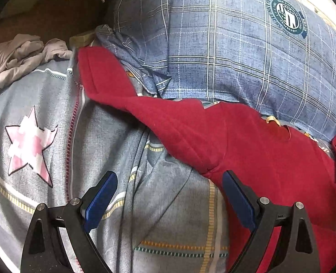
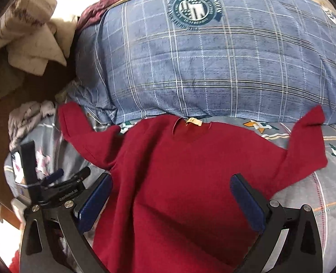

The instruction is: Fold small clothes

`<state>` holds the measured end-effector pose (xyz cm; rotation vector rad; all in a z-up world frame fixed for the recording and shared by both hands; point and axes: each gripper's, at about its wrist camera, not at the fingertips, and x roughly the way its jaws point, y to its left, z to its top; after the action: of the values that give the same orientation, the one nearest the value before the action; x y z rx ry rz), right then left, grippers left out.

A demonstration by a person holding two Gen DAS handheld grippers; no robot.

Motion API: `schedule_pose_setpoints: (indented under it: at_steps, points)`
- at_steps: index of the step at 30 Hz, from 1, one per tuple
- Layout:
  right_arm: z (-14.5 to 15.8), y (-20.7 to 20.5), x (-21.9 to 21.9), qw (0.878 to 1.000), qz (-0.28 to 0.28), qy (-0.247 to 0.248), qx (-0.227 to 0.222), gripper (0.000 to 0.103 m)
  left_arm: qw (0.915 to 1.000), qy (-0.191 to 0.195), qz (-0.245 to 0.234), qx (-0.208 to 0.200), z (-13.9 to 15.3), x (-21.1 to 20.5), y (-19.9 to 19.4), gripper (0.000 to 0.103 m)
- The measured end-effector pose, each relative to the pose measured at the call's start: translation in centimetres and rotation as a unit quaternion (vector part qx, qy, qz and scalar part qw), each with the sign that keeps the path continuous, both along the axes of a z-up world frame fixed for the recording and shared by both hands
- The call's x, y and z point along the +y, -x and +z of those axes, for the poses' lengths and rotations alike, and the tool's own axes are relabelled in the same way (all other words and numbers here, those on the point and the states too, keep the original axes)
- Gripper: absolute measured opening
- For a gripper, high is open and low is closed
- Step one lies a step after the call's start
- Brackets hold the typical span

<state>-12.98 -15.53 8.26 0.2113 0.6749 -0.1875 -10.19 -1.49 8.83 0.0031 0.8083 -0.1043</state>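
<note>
A small dark red long-sleeved top [image 2: 181, 159] lies spread flat on the grey patterned bedcover, neck label [image 2: 194, 121] toward the pillow, both sleeves stretched outward. In the left wrist view the same red top [image 1: 247, 141] fills the right side, its left sleeve [image 1: 99, 72] running up to the left. My left gripper [image 1: 170, 179] hovers open over the bedcover beside the armpit seam, holding nothing. My right gripper [image 2: 171, 182] is open above the middle of the top. The left gripper [image 2: 61, 177] also shows at the left of the right wrist view.
A large blue plaid pillow [image 2: 213, 68] lies just behind the top. A crumpled grey garment [image 1: 15, 61] sits at the bed's far left corner. Beige and maroon cloth [image 2: 31, 34] is piled beyond the bed edge. The bedcover [image 1: 42, 150] carries a pink star print.
</note>
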Motion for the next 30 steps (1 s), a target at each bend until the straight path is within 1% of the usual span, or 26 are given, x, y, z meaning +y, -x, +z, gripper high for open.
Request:
schedule_pose_setpoints:
  at_steps: [4,7,10,13,14,15,16,18,23,27,30]
  points:
    - [-1.3,-1.7,0.6,0.999,0.015,0.025,0.017,0.103,1.0,0.003,-0.002,0.002,-0.6,-0.1,-0.7,0.093]
    - [-2.7,-2.5,0.5,0.999,0.019,0.047,0.019,0.103,0.9999,-0.007,-0.005,0.006,-1.1,-0.8,-1.3,0.093]
    - [-4.0,-3.2,-0.1,0.998,0.014,0.059,0.018,0.103,0.9999,-0.01,-0.006,0.01,-1.7,-1.6,-2.0,0.093]
    - [-5.1,-3.4,-1.1,0.996,-0.002,0.085,0.002,0.103,0.9997,-0.021,-0.014,0.007,-2.2,-2.6,-2.5,0.093]
    - [-5.5,-3.5,-1.5,0.996,-0.009,0.089,0.003,0.103,0.9995,-0.025,-0.017,0.004,-2.4,-3.0,-2.6,0.093]
    - [-5.7,-3.9,-2.1,0.997,-0.011,0.081,0.014,0.103,0.9992,-0.033,-0.021,0.0,-2.5,-3.4,-2.8,0.093]
    - [-5.8,-4.2,-2.7,0.998,-0.007,0.062,0.022,0.103,0.999,-0.038,-0.023,-0.002,-2.6,-3.8,-2.9,0.093]
    - [-5.5,-4.3,-3.3,0.999,-0.004,0.041,0.014,0.103,0.9987,-0.044,-0.028,-0.005,-2.9,-4.2,-3.0,0.093]
    - [-5.1,-4.2,-3.0,0.999,0.003,0.048,0.007,0.103,0.9978,-0.058,-0.032,-0.003,-3.8,-4.8,-2.9,0.093]
    - [-5.0,-3.9,-3.0,0.999,-0.011,0.04,-0.003,0.103,0.998,-0.056,-0.03,-0.003,-3.9,-4.5,-2.8,0.093]
    - [-5.5,-4.1,-3.1,0.999,-0.021,0.033,0.003,0.103,0.9981,-0.056,-0.027,-0.006,-4.1,-4.3,-2.8,0.093]
